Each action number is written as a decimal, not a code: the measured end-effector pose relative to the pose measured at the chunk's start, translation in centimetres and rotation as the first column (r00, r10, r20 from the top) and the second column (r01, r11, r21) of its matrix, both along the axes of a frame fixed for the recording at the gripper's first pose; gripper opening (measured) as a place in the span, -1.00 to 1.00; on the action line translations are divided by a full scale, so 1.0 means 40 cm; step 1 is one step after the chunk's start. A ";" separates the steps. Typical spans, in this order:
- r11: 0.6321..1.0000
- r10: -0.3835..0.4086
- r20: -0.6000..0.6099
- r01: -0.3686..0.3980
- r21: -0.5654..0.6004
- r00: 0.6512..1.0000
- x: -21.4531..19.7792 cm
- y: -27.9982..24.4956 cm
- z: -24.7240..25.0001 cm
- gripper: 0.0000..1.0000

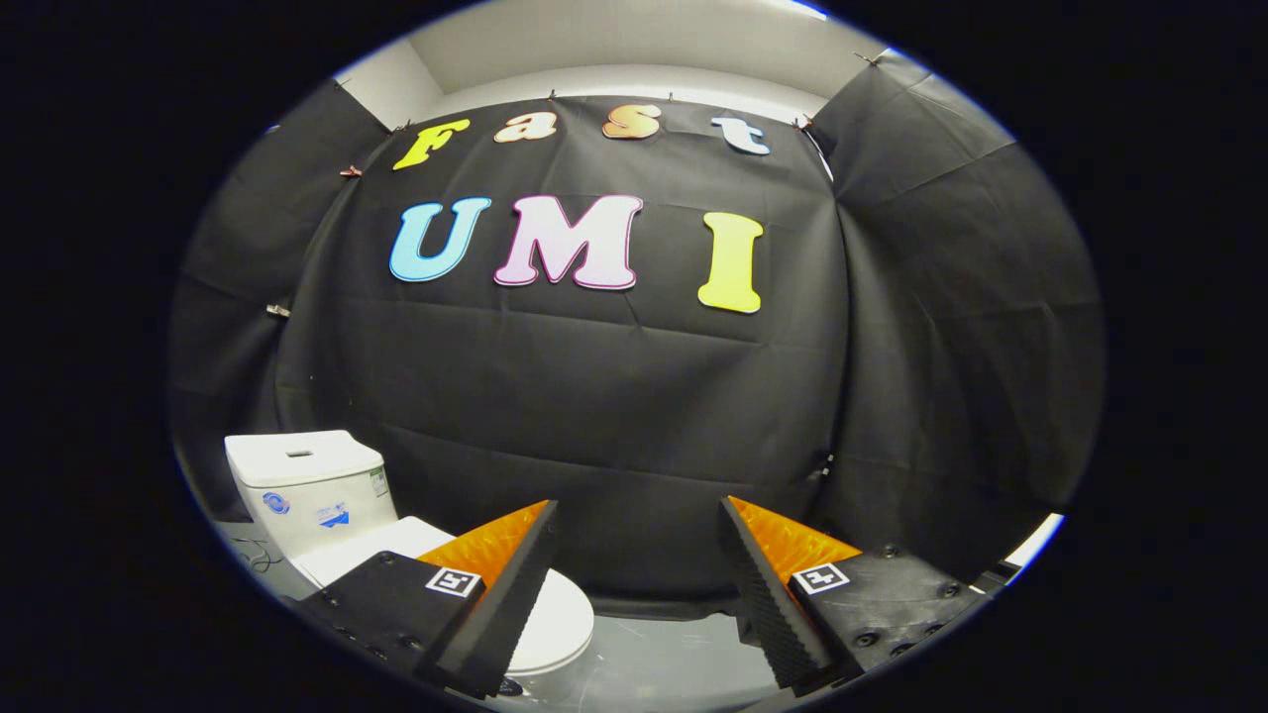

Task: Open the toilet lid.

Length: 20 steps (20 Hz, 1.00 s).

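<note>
A white toilet stands low on the left, against the black cloth wall. Its tank is upright at the back, and the white lid lies flat and closed over the bowl. My gripper hovers above and in front of the toilet, open, with nothing between its fingers. The left finger overlaps part of the lid and hides its near side. The lid's front rounded edge shows just right of that finger.
Black cloth walls close in behind and on both sides. The grey floor shows between the fingers to the right of the toilet. A thin cable lies on the floor left of the tank.
</note>
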<state>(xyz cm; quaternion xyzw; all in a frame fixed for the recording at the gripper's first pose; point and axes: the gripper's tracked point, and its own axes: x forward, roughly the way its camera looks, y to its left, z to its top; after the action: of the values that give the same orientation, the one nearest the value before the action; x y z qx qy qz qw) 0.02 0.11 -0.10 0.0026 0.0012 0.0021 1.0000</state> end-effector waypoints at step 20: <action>0.997 0.070 -0.026 -0.069 0.031 0.997 0.001 0.045 -0.017 0.96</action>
<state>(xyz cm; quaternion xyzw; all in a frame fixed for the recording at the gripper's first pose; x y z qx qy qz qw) 0.05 1.93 -0.76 0.0175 0.0148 0.0370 0.9991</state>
